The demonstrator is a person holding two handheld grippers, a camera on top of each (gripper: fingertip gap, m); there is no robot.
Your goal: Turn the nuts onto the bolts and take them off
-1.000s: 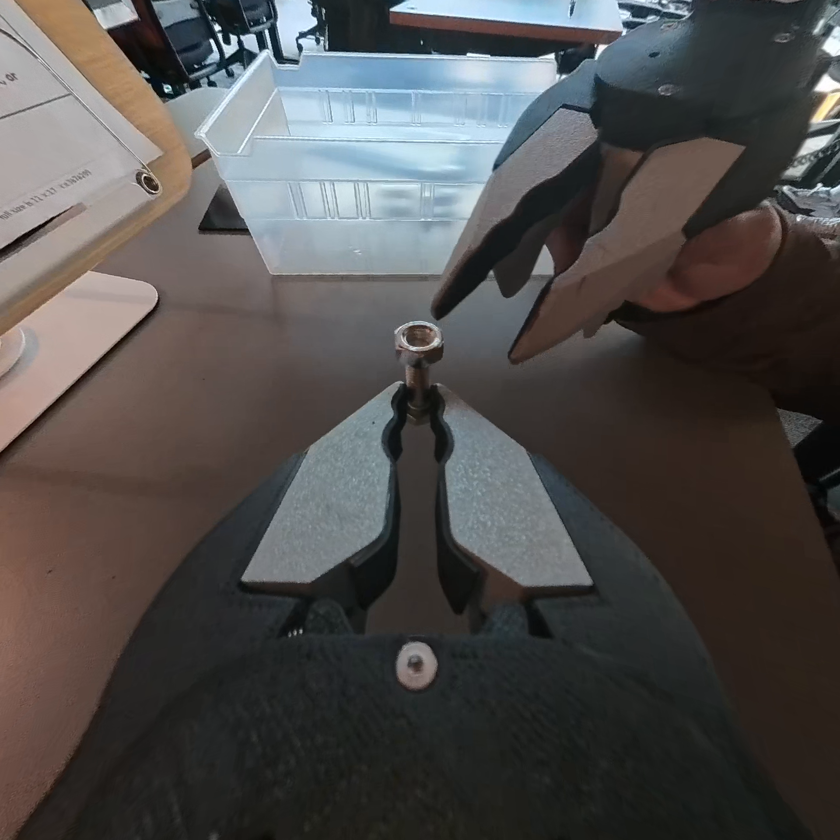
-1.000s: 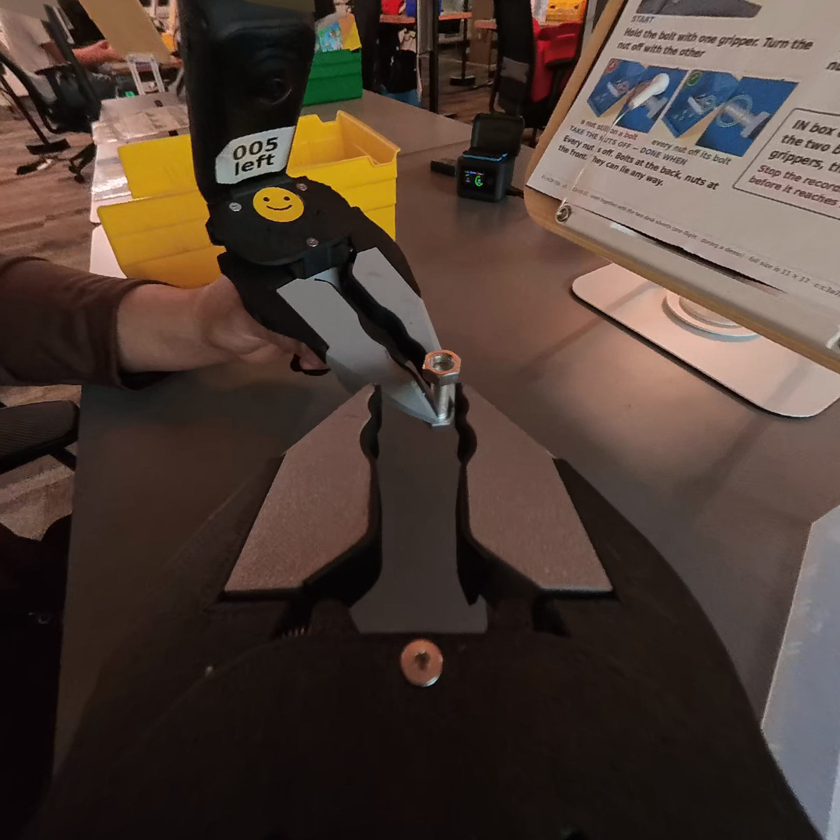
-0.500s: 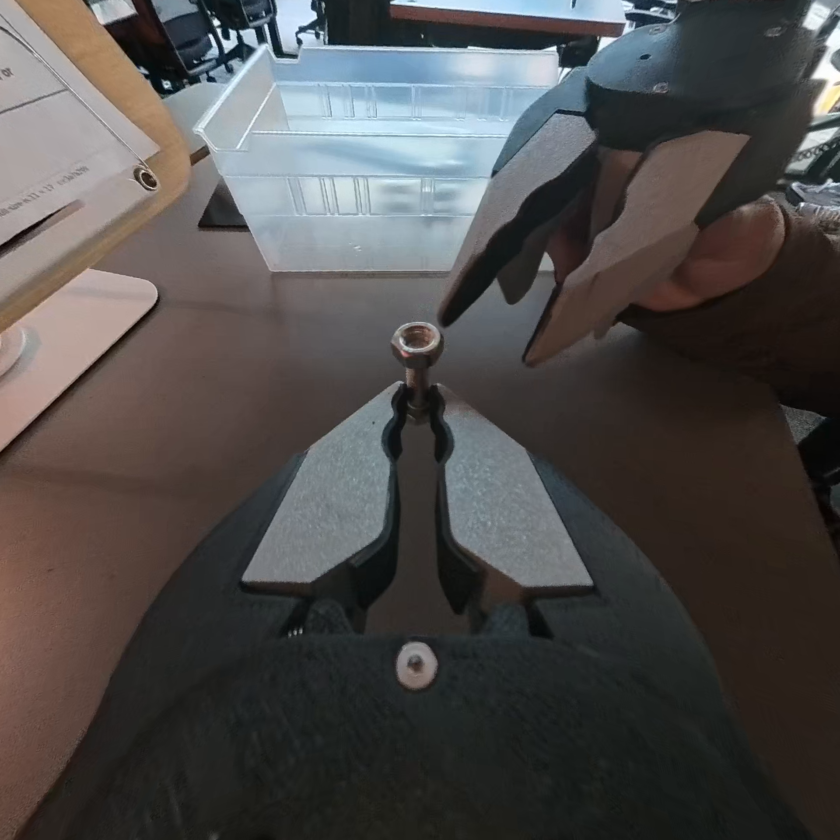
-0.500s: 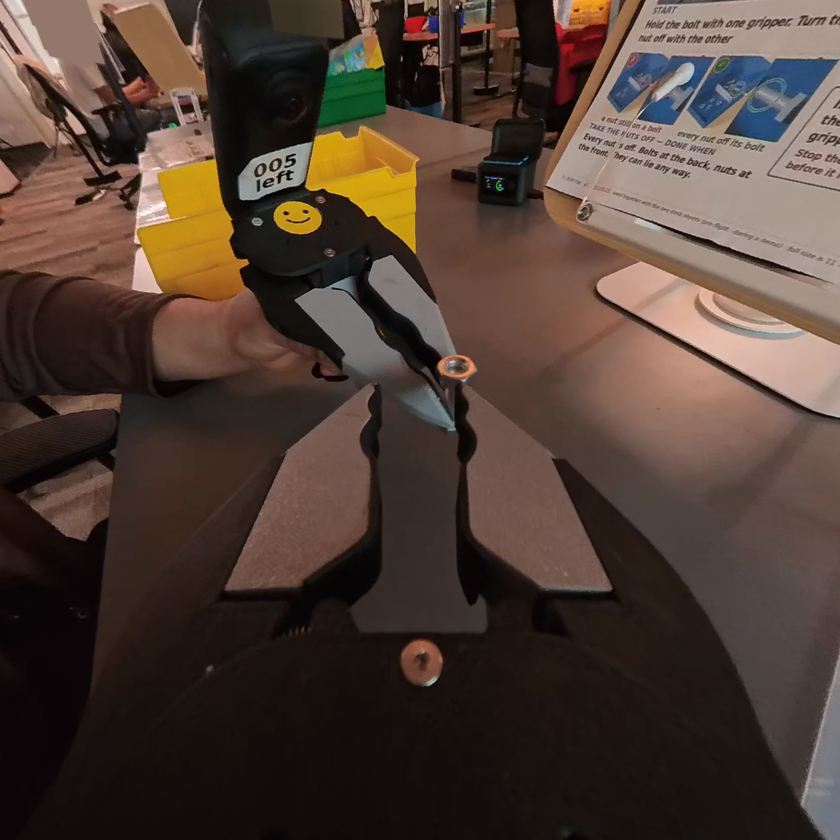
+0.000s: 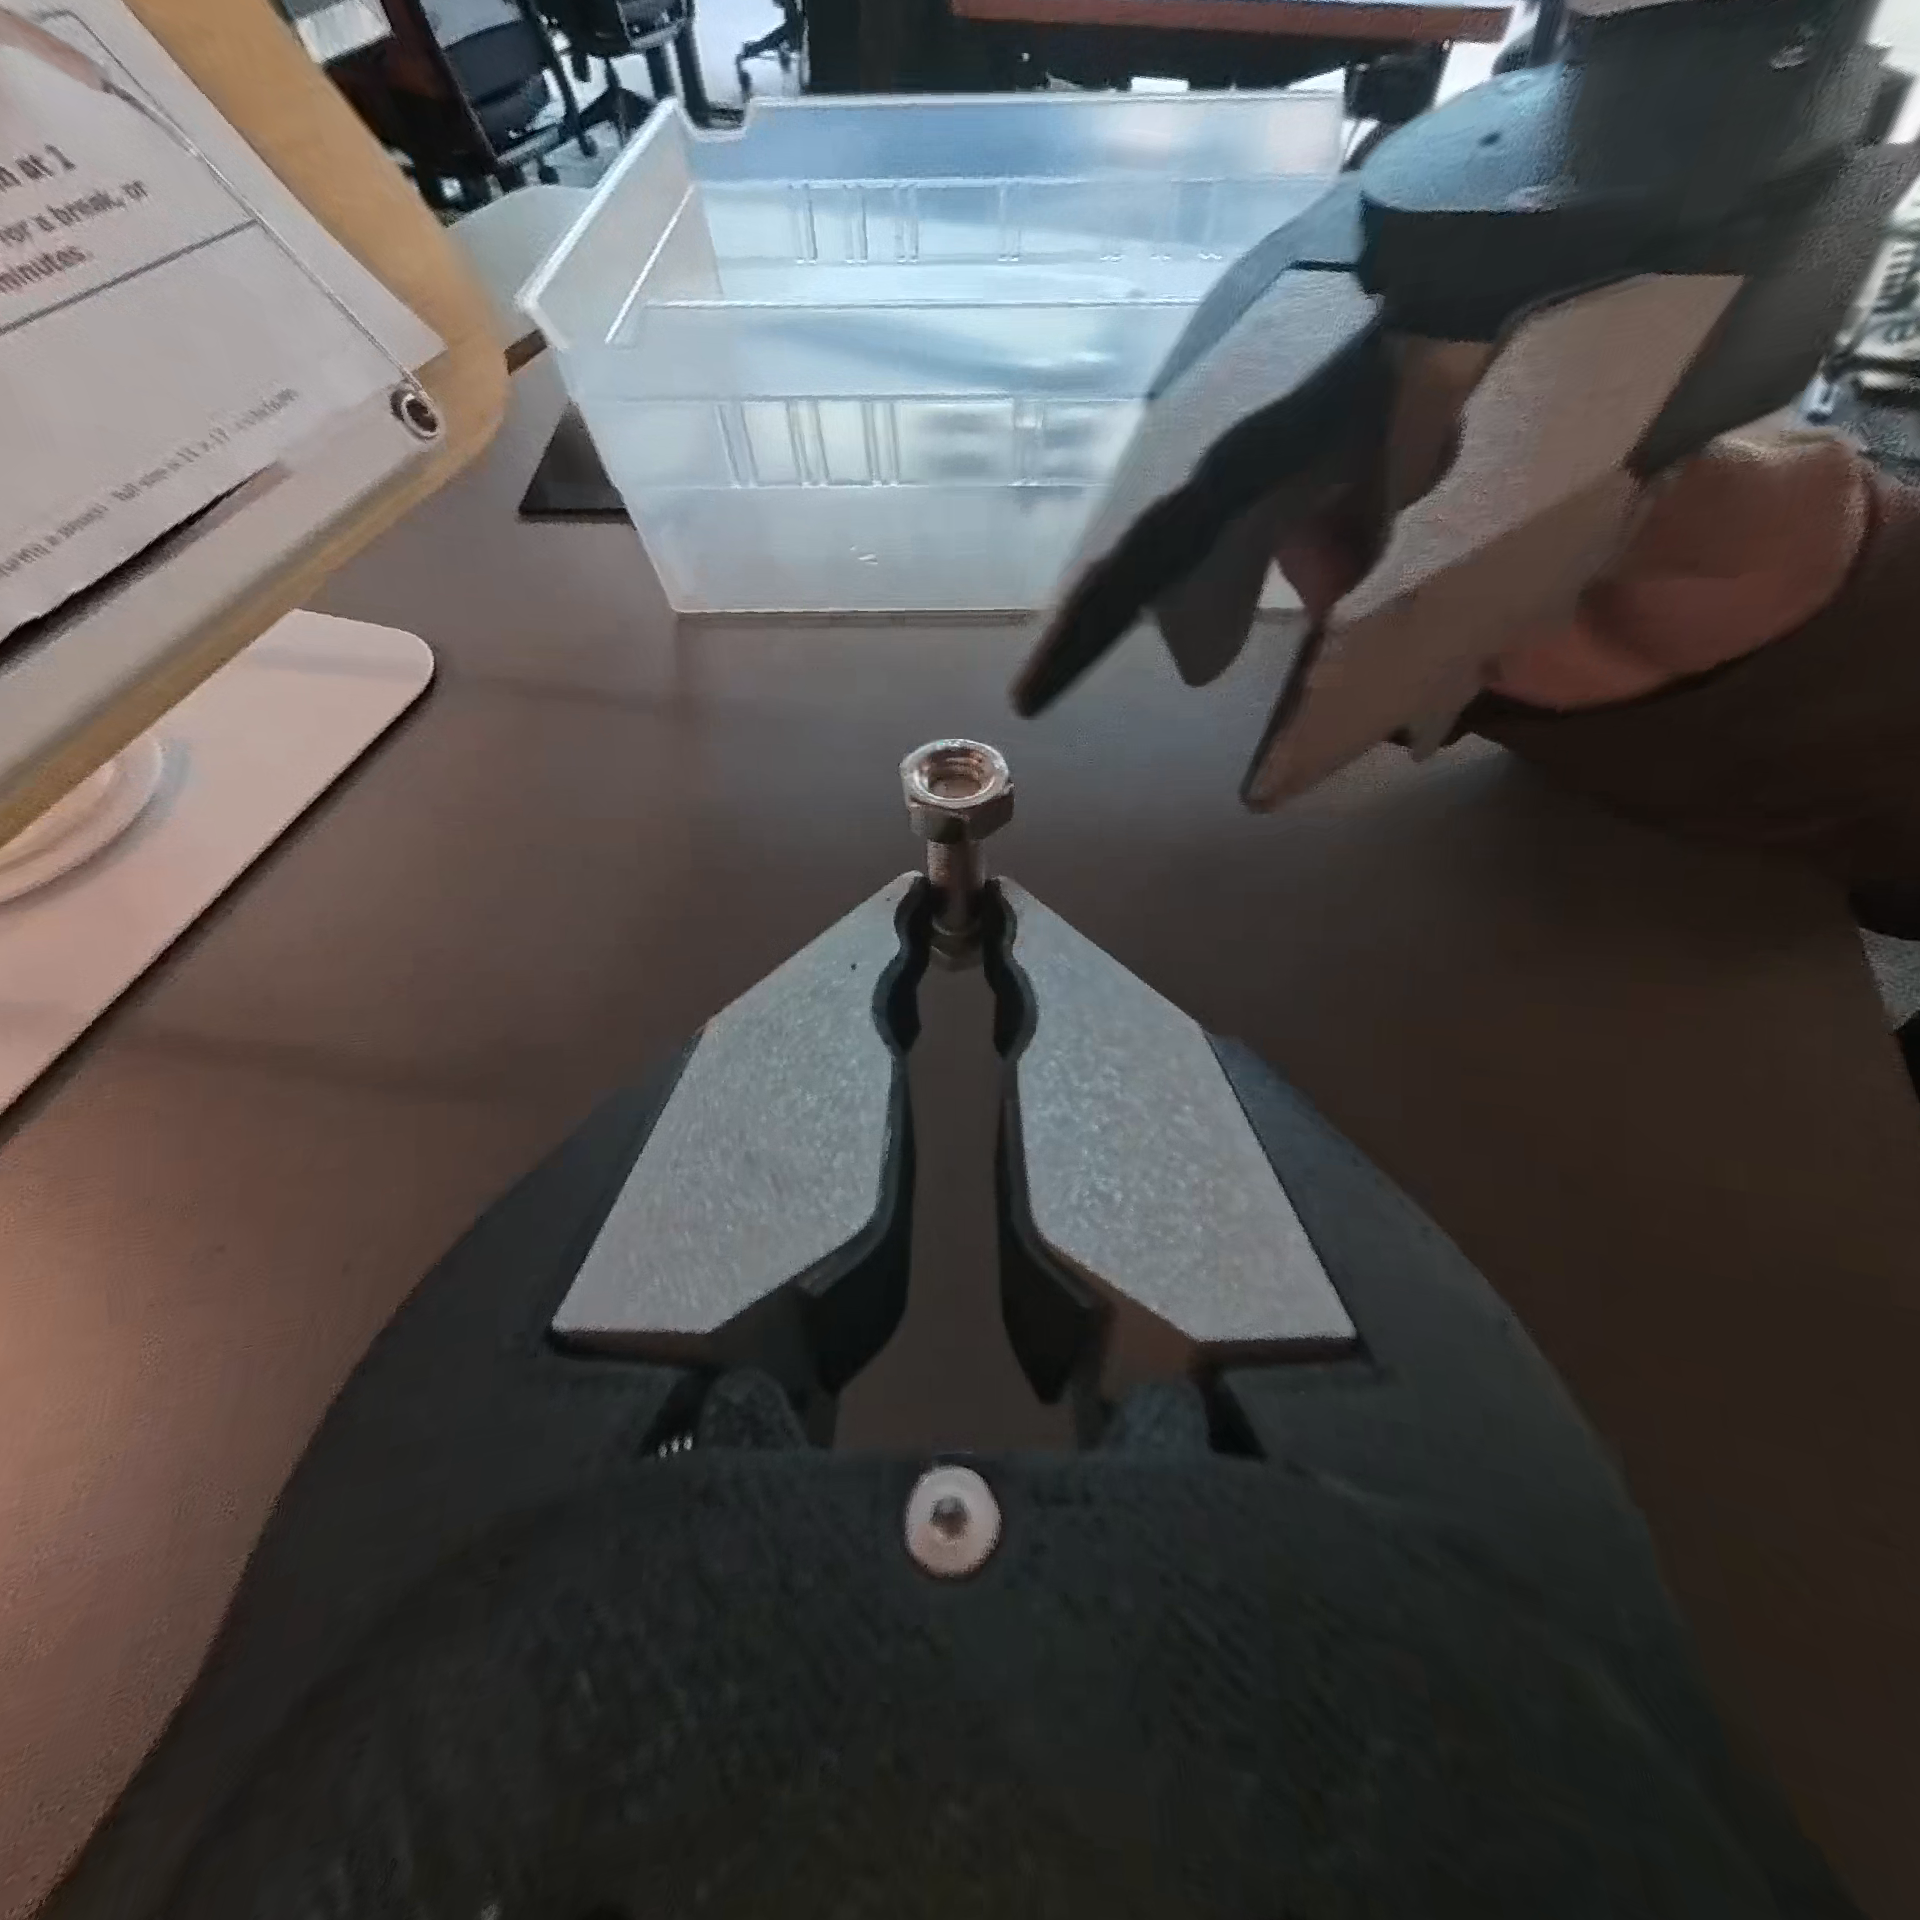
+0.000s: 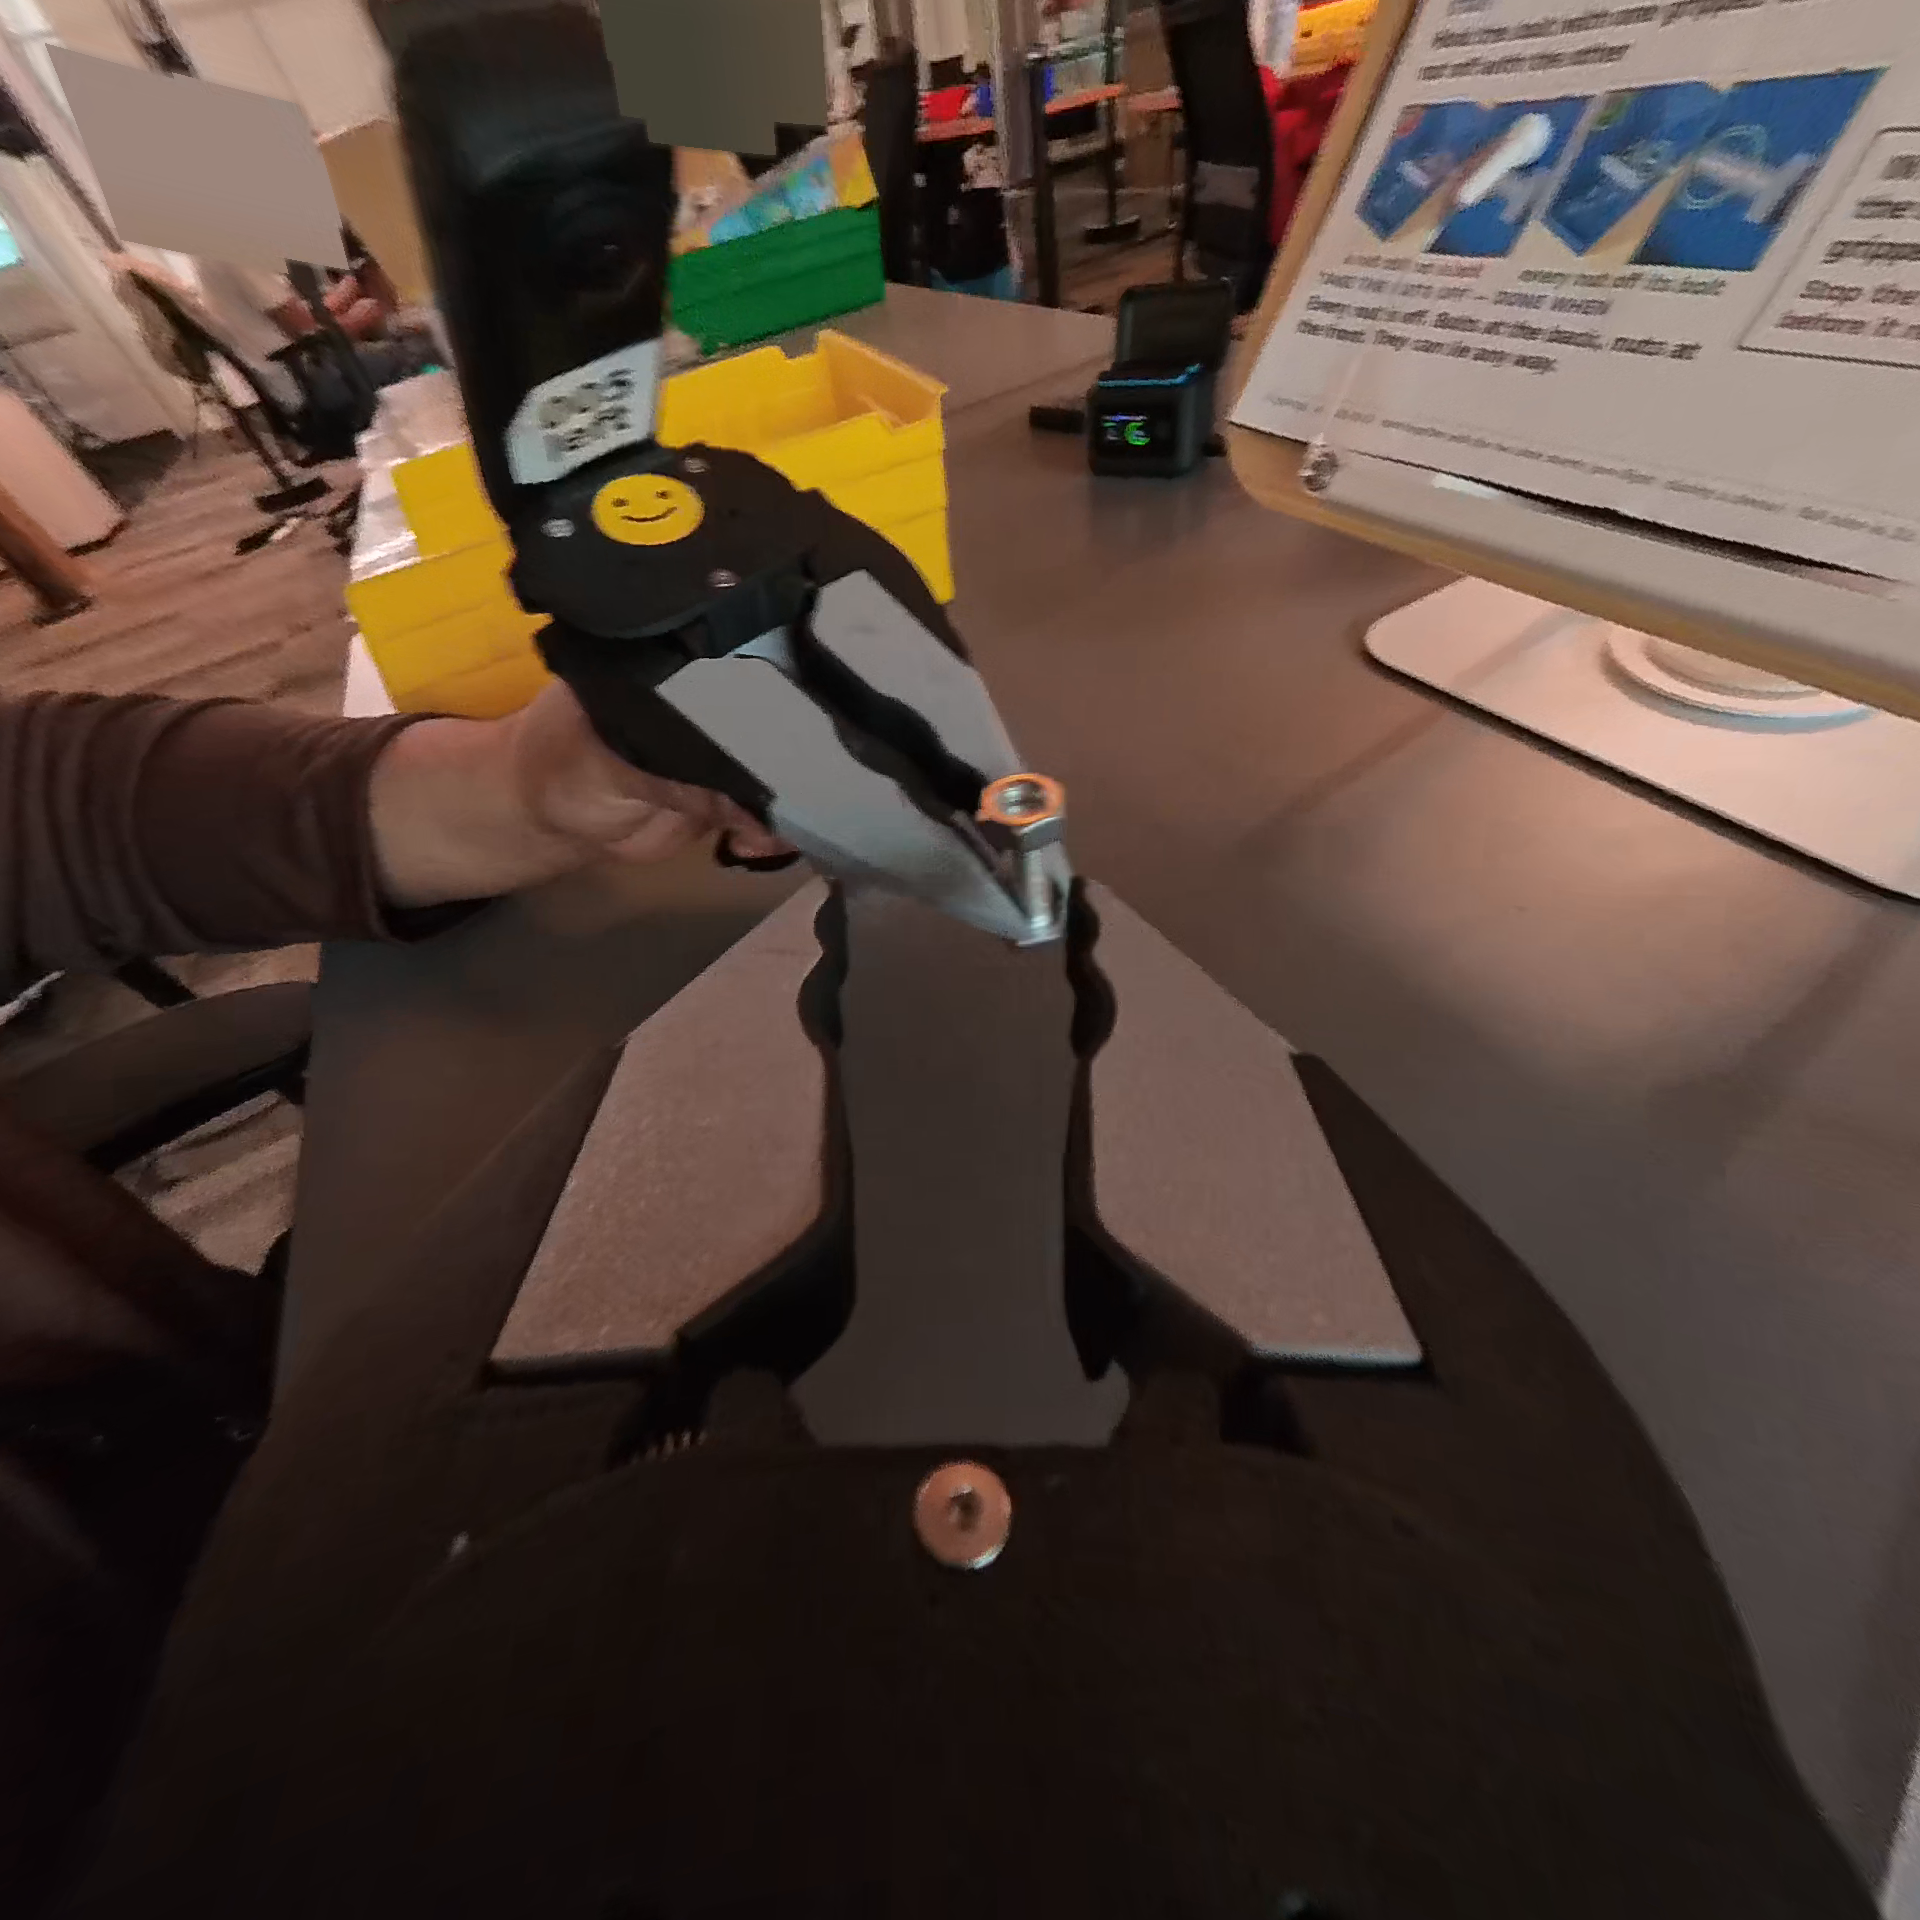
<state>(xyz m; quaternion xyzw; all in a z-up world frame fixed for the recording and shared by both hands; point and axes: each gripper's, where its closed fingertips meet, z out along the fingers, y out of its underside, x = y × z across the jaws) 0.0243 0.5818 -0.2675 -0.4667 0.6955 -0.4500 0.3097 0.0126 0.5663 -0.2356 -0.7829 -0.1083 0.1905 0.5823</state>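
Note:
My left gripper (image 5: pixel 954 914) is shut on a steel bolt (image 5: pixel 951 883) and holds it upright above the dark table, gripping it low on the shank. A hex nut (image 5: pixel 957 792) sits on the bolt's top end. My right gripper (image 5: pixel 1143 743) is open and empty, up and to the right of the nut, not touching it. In the right wrist view my right gripper (image 6: pixel 951 914) frames the left gripper (image 6: pixel 1013 894), with the bolt (image 6: pixel 1031 878) and nut (image 6: pixel 1020 802) just beyond my right fingertip.
A clear plastic bin (image 5: pixel 914 416) stands behind the bolt. An instruction board on a white stand (image 5: pixel 187 727) is at the left. Yellow bins (image 6: pixel 748 499) and a small black device (image 6: pixel 1153 416) sit farther back on the table (image 6: pixel 1455 1039).
My right gripper has drawn back up and to the right, away from the nut. The left gripper still holds the bolt and has tilted it slightly.

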